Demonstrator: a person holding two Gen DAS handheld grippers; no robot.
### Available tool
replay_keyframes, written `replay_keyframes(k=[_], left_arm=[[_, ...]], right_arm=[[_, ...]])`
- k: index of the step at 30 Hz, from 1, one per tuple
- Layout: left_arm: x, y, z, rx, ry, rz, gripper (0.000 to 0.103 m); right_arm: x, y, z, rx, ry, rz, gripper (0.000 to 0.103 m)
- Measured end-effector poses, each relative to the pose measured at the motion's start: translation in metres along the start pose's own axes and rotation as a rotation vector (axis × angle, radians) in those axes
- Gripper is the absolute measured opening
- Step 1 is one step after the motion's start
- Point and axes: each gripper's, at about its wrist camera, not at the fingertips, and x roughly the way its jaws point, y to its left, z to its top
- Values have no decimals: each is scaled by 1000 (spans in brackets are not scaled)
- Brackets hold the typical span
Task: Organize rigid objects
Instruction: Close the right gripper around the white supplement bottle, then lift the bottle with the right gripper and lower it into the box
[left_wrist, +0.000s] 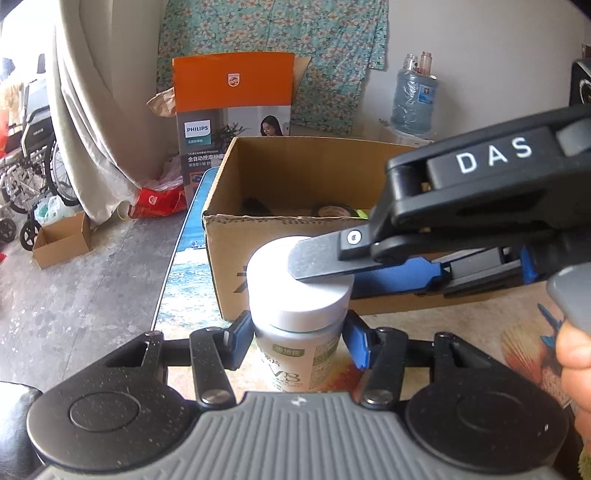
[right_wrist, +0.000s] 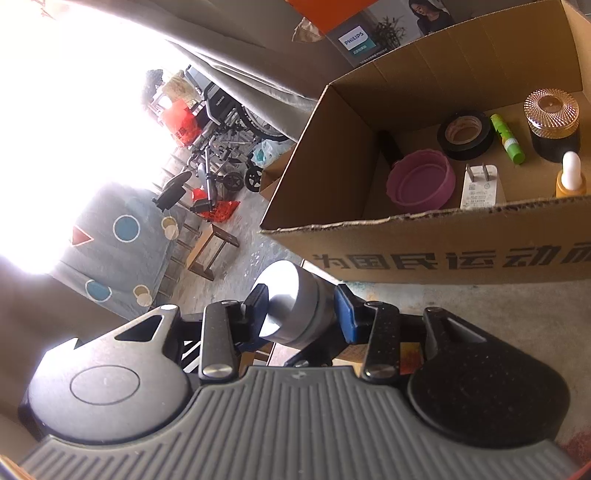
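A white pill bottle (left_wrist: 295, 339) with a white cap (left_wrist: 306, 291) stands on the table in front of an open cardboard box (left_wrist: 236, 251). My left gripper (left_wrist: 297, 341) is shut on the bottle's body just below the cap. My right gripper (right_wrist: 301, 306) comes in from the right and is shut on the cap (right_wrist: 291, 302), one finger lying across its top in the left wrist view (left_wrist: 317, 258). The box (right_wrist: 443, 243) holds a purple lid (right_wrist: 421, 181), black tape roll (right_wrist: 465, 134), green glue stick (right_wrist: 508, 138), white charger (right_wrist: 478, 188), dark jar (right_wrist: 552, 125) and dropper bottle (right_wrist: 570, 177).
A Philips carton (left_wrist: 232, 122) stands behind the box. The table's left edge (left_wrist: 177, 258) runs beside the box, with concrete floor below. A wheelchair (left_wrist: 29, 158), a small box (left_wrist: 62, 240) and a water jug (left_wrist: 413, 99) stand farther off.
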Motion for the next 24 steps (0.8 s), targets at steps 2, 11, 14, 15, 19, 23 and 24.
replay_keyframes(k=[2, 11, 14, 15, 19, 23, 24], left_arm=[[-7, -1, 1, 4, 1, -5, 54], [-62, -20, 48, 96, -148, 20, 54], [-69, -34, 80, 123, -218, -15, 54], [-70, -38, 89, 125, -231, -31, 54], [-59, -57, 126, 150, -273, -118, 54], [-27, -73, 155, 159, -247, -213, 54], [-17, -77, 161, 159, -230, -232, 54]], right_arm=[[-5, 2, -3, -9, -3, 3, 39], [-61, 42, 9, -128, -99, 81, 38], [-90, 60, 26, -194, -169, 90, 39], [-100, 63, 35, -209, -193, 89, 39], [-142, 63, 69, -247, -278, 59, 40], [-172, 40, 105, -240, -331, 1, 40], [-177, 30, 113, -228, -337, -13, 40]])
